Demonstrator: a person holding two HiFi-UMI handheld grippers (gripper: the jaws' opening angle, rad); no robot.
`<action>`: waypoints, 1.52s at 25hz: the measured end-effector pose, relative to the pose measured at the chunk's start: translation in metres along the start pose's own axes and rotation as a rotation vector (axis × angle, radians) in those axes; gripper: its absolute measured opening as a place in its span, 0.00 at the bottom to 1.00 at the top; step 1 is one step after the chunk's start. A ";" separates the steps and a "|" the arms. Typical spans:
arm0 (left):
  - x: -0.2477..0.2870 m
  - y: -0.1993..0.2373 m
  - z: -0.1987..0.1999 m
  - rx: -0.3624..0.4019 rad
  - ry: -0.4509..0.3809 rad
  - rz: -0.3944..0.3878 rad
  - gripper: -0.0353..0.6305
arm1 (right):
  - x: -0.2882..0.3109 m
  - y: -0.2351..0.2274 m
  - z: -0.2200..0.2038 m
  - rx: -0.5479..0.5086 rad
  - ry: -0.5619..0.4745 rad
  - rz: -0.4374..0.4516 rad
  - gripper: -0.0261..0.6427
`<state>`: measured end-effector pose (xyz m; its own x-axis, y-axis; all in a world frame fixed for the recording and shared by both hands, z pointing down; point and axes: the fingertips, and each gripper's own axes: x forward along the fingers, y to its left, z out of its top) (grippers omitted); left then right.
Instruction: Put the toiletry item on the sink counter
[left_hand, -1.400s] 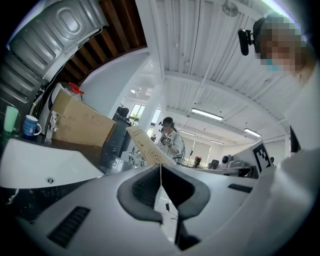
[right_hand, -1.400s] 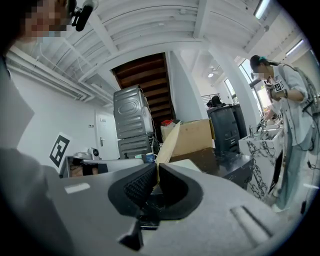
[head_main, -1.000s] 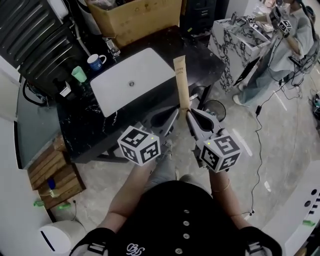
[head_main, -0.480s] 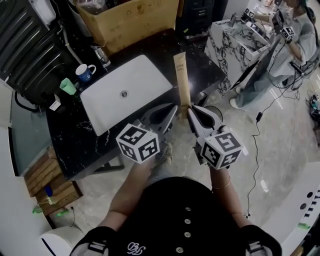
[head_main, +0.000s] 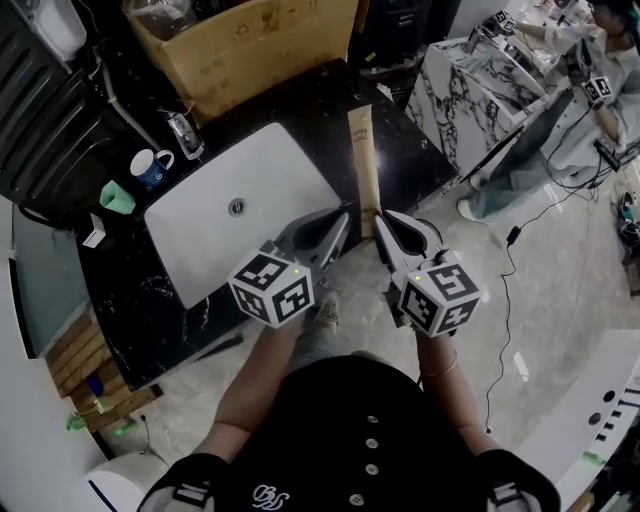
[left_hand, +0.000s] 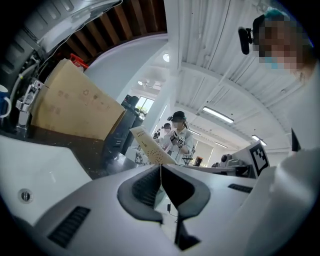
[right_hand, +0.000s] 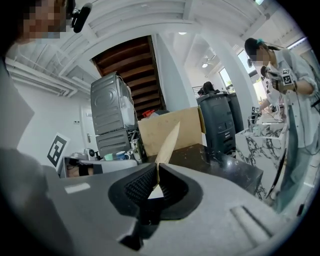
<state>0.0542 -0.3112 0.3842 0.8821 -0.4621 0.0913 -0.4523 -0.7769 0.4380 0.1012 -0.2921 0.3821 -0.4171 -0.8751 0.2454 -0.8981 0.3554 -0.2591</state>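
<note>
- Room, L to R: green cup (head_main: 117, 197), blue mug (head_main: 150, 166), white sink basin (head_main: 270, 190) set in black marble bench (head_main: 150, 290), cardboard box (head_main: 250, 45) behind; marbled block (head_main: 470, 90) w/ another person (head_main: 600, 100) far R; pale tiled floor (head_main: 560, 300).
- Vs 1 s ago: basin & mug sit lower-left in head view; tube's grip & lean unchanged.
- L gripper (head_main: 338, 218): fingers closed, nothing between them.
- R gripper (head_main: 380, 218): fingers clamped on tan tube (head_main: 362, 160), at its near end.
- Tube held in air over bench's R part, beside basin; long axis near upright, free end up & away from the person.
</note>
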 end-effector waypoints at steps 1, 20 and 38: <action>0.004 0.006 0.001 -0.005 0.004 0.002 0.08 | 0.005 -0.005 0.001 0.007 0.003 -0.003 0.07; 0.055 0.087 -0.014 -0.099 0.097 0.042 0.08 | 0.077 -0.058 -0.027 0.063 0.149 -0.040 0.07; 0.079 0.125 -0.034 -0.171 0.156 0.042 0.08 | 0.126 -0.069 -0.051 0.072 0.268 -0.070 0.07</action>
<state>0.0721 -0.4303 0.4763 0.8784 -0.4107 0.2445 -0.4724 -0.6685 0.5744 0.1033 -0.4102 0.4781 -0.3849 -0.7753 0.5008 -0.9179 0.2646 -0.2959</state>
